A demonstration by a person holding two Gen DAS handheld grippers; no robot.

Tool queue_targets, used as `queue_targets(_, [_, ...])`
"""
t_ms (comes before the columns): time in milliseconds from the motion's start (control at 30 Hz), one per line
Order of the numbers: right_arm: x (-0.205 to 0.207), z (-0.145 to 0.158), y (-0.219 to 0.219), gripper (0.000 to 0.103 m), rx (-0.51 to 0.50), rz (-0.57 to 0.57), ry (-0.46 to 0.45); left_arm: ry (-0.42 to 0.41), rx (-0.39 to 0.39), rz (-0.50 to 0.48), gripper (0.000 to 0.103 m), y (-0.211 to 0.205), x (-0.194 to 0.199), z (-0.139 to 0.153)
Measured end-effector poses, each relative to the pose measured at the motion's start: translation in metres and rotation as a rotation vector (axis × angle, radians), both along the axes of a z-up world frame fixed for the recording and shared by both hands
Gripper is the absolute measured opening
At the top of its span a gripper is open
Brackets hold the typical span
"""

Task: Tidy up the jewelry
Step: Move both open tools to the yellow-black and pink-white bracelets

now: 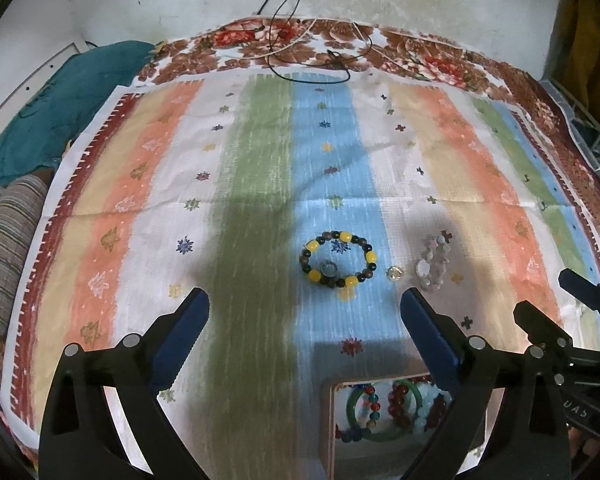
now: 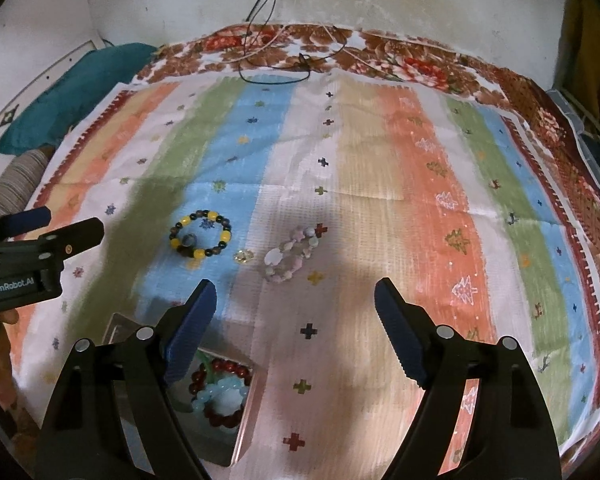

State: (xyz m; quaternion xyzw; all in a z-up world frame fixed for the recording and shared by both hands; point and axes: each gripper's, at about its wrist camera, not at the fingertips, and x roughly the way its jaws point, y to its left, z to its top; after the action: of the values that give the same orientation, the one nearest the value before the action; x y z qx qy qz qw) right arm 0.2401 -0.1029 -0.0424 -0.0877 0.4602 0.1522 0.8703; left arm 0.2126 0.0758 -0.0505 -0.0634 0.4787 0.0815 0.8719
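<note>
A yellow-and-dark beaded bracelet (image 1: pixel 338 258) lies on the striped cloth, with a small ring (image 1: pixel 327 269) inside it; both show in the right wrist view, bracelet (image 2: pixel 201 236) and ring (image 2: pixel 187 241). A pale pink bracelet (image 1: pixel 434 262) (image 2: pixel 293 254) and a small clear stone (image 1: pixel 396 273) (image 2: pixel 244 257) lie to its right. A wooden jewelry box (image 1: pixel 327 420) (image 2: pixel 247 420) holds several bracelets. My left gripper (image 1: pixel 304 312) is open and empty, short of the yellow bracelet. My right gripper (image 2: pixel 294 304) is open and empty, short of the pink bracelet.
A striped cloth (image 1: pixel 260 160) covers a floral bedspread (image 1: pixel 420 56). A teal pillow (image 1: pixel 60 108) lies at the far left. Thin cords (image 1: pixel 308 60) hang from the wall onto the far edge. The right gripper shows at the left view's right edge (image 1: pixel 560 312).
</note>
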Motion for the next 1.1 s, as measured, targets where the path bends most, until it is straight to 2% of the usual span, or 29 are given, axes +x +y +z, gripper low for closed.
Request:
queue_targets(567, [0.025,-0.014,0.004,0.081,-0.012,-0.031,0.013,0.029,-0.003,-0.005,0.095,0.006,0.031,-0.024])
queue_targets(1100, [0.051,-0.04,0.011,0.081,-0.057,-0.04,0.05,0.073,-0.008,-0.007,0.095,0.014,0.062,-0.047])
